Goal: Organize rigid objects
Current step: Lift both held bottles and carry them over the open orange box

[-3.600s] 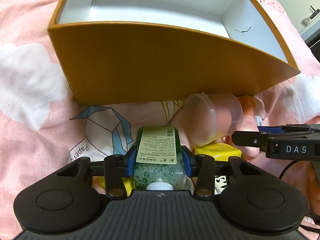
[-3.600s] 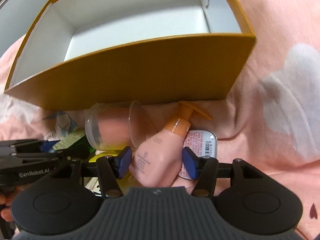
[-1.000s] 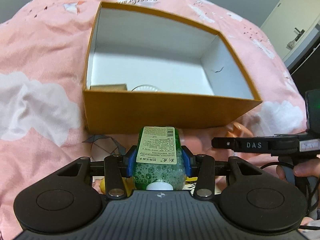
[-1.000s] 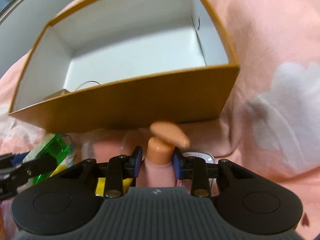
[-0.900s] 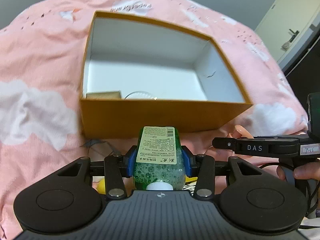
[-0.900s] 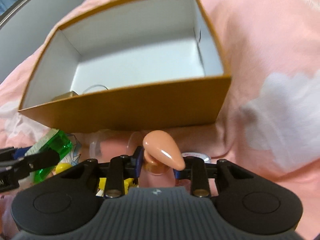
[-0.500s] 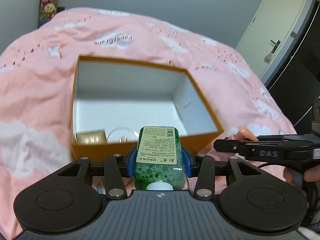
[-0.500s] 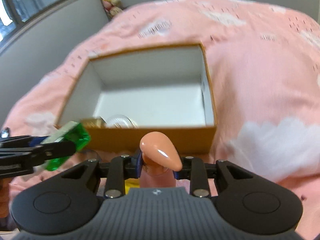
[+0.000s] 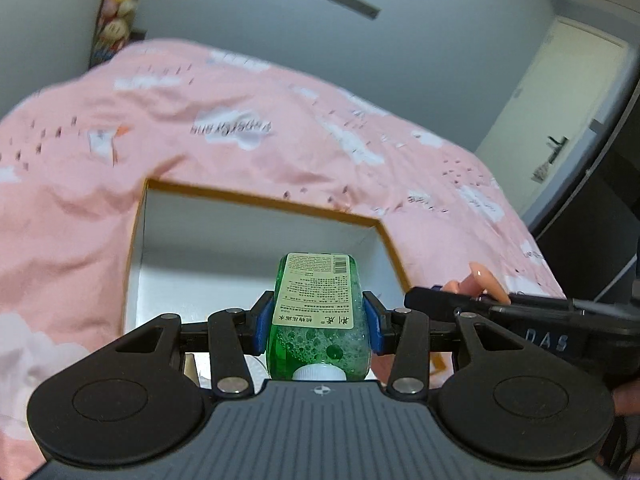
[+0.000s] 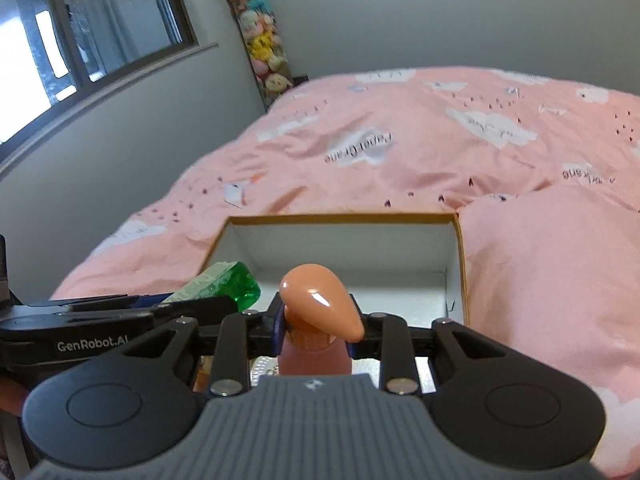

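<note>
In the left wrist view, the left gripper (image 9: 319, 322) is clamping a green bottle (image 9: 318, 312) between its blue pads (image 9: 262, 321), which are pressing on the bottle's flanks. The bottle's long axis is running straight out along the fingers, its white cap nearest the camera and its base pointing ahead. Beyond and below that base the box (image 9: 138, 248) is lying open on the pink bedcover (image 9: 240, 120), its white floor partly showing past the bottle, so the drop spot is sitting dead ahead and downward. A pale round thing is peeking out low behind the left finger — too hidden to name. At the right edge the right gripper (image 9: 440, 300) is reaching in side-on, a peach pump head just showing above it.

In the right wrist view, the right gripper (image 10: 316, 330) is pinching a pink pump bottle (image 10: 314, 352) at the neck, jaws nearly closed on it. The peach nozzle is jutting forward and to the right over the fingers, the body hanging back toward the camera. The box (image 10: 344, 218) is lying directly ahead and lower, its right wall (image 10: 456, 272) running away from the fingers. The left gripper (image 10: 192, 306) is coming in from the left with the green bottle (image 10: 228, 284), whose base is already poking over the box's left wall.

By my reading both loads are hanging beside each other above the near side of the box — the green one looks slightly farther in, so the left hand seems better placed to lower first.
</note>
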Tool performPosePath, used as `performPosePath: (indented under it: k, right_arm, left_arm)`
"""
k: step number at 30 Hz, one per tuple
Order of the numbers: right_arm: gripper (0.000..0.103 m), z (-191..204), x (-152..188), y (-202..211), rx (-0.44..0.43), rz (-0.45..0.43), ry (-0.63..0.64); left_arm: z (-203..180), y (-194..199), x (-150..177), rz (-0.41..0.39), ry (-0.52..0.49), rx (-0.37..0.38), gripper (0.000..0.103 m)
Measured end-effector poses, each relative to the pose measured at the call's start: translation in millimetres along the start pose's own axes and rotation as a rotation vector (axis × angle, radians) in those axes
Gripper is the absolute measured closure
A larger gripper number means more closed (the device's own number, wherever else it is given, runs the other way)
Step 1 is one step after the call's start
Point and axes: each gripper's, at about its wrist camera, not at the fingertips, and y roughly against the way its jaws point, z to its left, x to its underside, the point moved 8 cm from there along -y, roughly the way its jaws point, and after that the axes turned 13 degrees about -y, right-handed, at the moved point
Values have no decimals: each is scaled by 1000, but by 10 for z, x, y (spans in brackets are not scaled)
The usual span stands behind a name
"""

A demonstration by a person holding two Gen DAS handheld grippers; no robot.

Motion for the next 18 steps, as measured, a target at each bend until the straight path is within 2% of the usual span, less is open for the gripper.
performPosePath:
  k: [4,10,14,18]
  right_arm:
    - [76,-149,42,-328,48,64,-15]
    - [76,-372,215,-728,57,195,-76]
    - [76,-456,269,-855,75,233,-86]
    - [76,-478,293,-946,77,268,-99]
  left_arm:
    - [110,-312,97,64,35,-15,52]
    - [171,-594,272,156,37,-4,52]
    - [172,-708,378,217,22,3,52]
    - [186,-793,439,245,13,-12,52]
